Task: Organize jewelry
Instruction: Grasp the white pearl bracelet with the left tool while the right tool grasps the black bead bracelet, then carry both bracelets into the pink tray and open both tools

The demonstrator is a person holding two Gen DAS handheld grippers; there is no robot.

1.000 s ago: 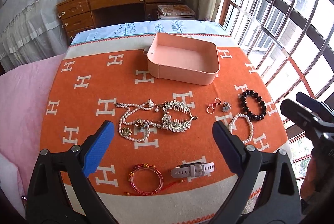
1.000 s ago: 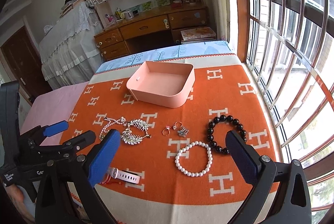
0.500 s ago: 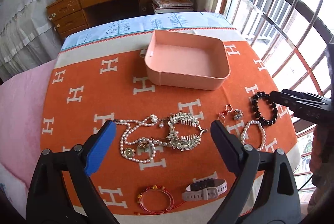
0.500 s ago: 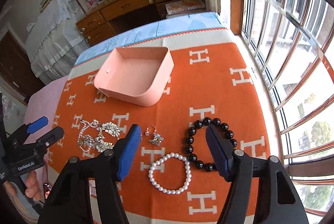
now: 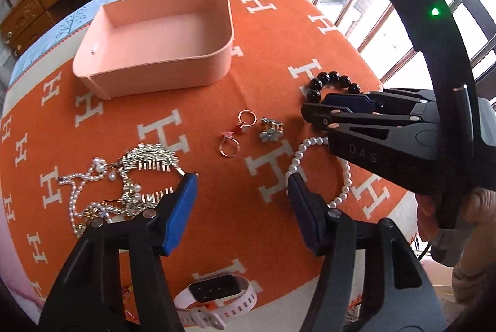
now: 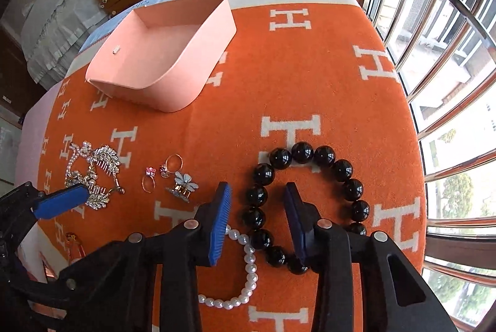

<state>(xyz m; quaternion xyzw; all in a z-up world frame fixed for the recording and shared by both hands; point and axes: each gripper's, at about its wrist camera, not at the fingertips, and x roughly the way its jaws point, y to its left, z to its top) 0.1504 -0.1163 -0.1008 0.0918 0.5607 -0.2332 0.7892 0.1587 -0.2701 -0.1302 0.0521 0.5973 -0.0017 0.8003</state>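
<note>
Blanket: orange woven blanket with white H letters (image 6: 310, 84), spread under everything.
Tray: empty pink plastic tray (image 5: 214, 65) at the far side, well apart from the jewelry.
Right gripper (image 6: 257, 217): jaws closing astride the left side of the black glossy bead bracelet (image 6: 341, 169); pads not yet touching the beads.
Left gripper (image 5: 241, 211): jaws closing over bare blanket, nothing between them.
Pearl bracelet: white pearl bracelet (image 6: 251, 267), touching the black one.
Hair comb: silver leaf-shaped hair comb (image 5: 148, 158), tangled with a white pearl necklace (image 5: 74, 192).
Watch: white-strapped watch (image 5: 217, 298) at the near edge.
Rings: two gold rings (image 5: 237, 133) beside a pale flower clip (image 5: 271, 130).
</note>
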